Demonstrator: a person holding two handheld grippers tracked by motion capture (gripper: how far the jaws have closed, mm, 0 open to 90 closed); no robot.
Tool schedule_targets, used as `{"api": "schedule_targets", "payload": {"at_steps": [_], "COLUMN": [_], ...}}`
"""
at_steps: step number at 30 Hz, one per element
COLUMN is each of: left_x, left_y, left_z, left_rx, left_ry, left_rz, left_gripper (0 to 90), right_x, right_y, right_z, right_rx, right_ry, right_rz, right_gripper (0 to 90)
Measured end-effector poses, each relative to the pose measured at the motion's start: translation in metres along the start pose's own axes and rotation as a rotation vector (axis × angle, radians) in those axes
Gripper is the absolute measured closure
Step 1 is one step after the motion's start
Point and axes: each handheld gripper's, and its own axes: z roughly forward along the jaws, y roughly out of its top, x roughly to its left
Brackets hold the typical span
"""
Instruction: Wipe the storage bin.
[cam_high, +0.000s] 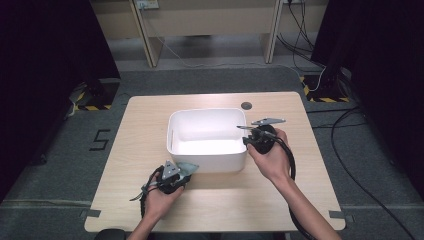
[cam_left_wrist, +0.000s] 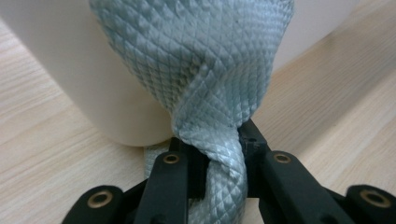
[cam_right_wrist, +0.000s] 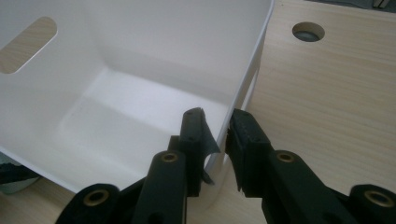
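We are gripping a pale green quilted cloth (cam_left_wrist: 201, 79) in the left gripper (cam_left_wrist: 212, 154), its jaws pinching a twisted fold while the rest is bunching up against the outer front wall of the white bin (cam_high: 207, 161), near its left corner. To the right, we are clamping the right gripper (cam_right_wrist: 215, 135) on the bin's right wall, one jaw inside and one outside, on the wooden table (cam_high: 310, 165).
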Motion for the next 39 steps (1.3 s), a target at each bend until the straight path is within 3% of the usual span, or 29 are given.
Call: {"api": "schedule_targets", "payload": {"at_steps": [17, 39], "left_x": [-0.006, -0.010], "left_y": [0.006, 0.024], "left_z": [-0.006, -0.022], "left_rx": [-0.050, -0.108], "left_ry": [0.008, -0.001], "left_rz": [0.007, -0.017], "left_gripper": [76.8, 76.9], "right_x": [0.001, 0.003], "right_y": [0.000, 0.000], "right_z": [0.001, 0.003], "right_rx": [-0.003, -0.007], "right_ry": [0.009, 0.017], "right_rz": [0.000, 0.000], "right_gripper": [75.8, 75.4]}}
